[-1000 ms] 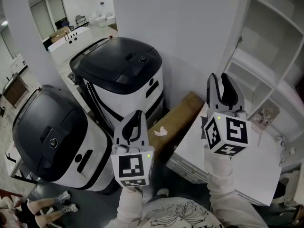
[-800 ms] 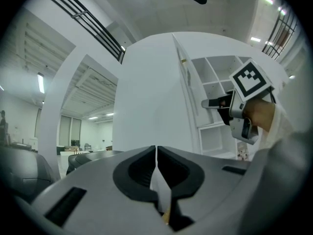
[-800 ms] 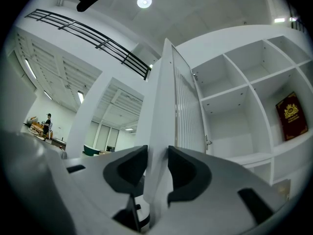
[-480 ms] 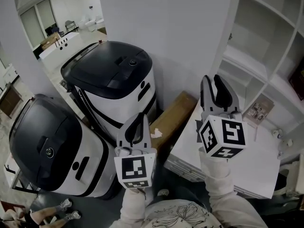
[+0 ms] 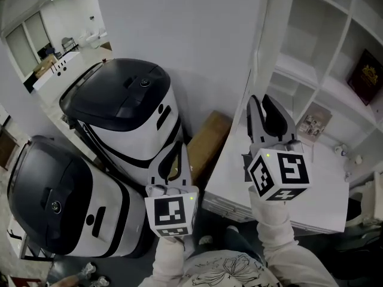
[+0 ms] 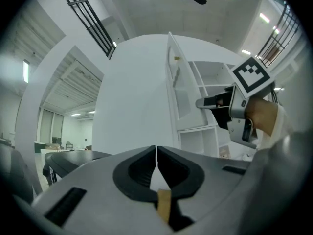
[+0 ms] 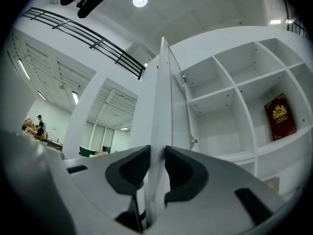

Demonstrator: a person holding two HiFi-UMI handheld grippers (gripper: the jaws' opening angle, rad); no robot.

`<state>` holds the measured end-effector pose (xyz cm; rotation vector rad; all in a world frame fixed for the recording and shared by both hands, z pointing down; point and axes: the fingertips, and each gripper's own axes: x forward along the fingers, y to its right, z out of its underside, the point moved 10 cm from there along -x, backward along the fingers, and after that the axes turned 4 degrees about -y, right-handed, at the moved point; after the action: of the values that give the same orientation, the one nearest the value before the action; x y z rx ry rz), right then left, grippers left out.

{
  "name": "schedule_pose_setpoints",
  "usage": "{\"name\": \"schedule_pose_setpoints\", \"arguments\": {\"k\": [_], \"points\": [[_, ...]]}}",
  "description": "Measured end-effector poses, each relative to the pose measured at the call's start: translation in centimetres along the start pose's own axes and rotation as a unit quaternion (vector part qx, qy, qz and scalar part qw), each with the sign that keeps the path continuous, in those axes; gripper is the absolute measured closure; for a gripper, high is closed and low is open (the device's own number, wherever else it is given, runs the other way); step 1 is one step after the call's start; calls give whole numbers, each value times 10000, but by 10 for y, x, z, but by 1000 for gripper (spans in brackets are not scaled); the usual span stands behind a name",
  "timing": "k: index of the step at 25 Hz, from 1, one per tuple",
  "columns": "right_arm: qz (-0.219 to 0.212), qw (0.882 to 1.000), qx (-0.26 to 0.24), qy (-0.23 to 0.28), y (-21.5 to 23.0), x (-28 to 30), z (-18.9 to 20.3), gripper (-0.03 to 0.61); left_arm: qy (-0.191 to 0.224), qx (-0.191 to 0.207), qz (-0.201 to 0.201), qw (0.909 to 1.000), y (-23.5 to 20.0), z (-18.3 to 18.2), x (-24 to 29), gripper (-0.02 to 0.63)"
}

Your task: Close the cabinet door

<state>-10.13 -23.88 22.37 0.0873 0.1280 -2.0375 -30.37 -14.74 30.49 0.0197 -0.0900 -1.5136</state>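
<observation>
The white cabinet door (image 5: 263,46) stands open and edge-on beside the open shelves (image 5: 326,52). My right gripper (image 5: 265,99) points up at its lower edge. In the right gripper view the door edge (image 7: 160,97) runs down between the two jaws of my right gripper (image 7: 156,153) and touches both, so it is shut on the door. My left gripper (image 5: 175,145) hangs lower left, shut and empty; its tips (image 6: 156,151) meet. The left gripper view shows the door (image 6: 172,77) and the right gripper (image 6: 215,102) beside it.
Two black-and-white machines (image 5: 119,100) (image 5: 54,190) stand left of the cabinet against the white wall. A cardboard box (image 5: 206,142) lies between them and a white worktop (image 5: 299,190). A dark red book (image 5: 365,76) and a small card (image 5: 312,124) sit in the shelves.
The right gripper has moved up and left toward the door edge, which now lies between its jaws. The left gripper has barely moved. The head view has swung toward the shelves.
</observation>
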Motion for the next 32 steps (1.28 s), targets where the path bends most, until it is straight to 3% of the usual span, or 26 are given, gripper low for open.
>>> {"name": "schedule_pose_setpoints", "arguments": {"k": [12,32], "points": [[313,9995,-21,40,47,-28,3,508,10,50,596,9982,48,-4,25,603],[320,9995,33,-4,168,-44,9,511,-37,70,894,9960,150,-14,86,603]]}}
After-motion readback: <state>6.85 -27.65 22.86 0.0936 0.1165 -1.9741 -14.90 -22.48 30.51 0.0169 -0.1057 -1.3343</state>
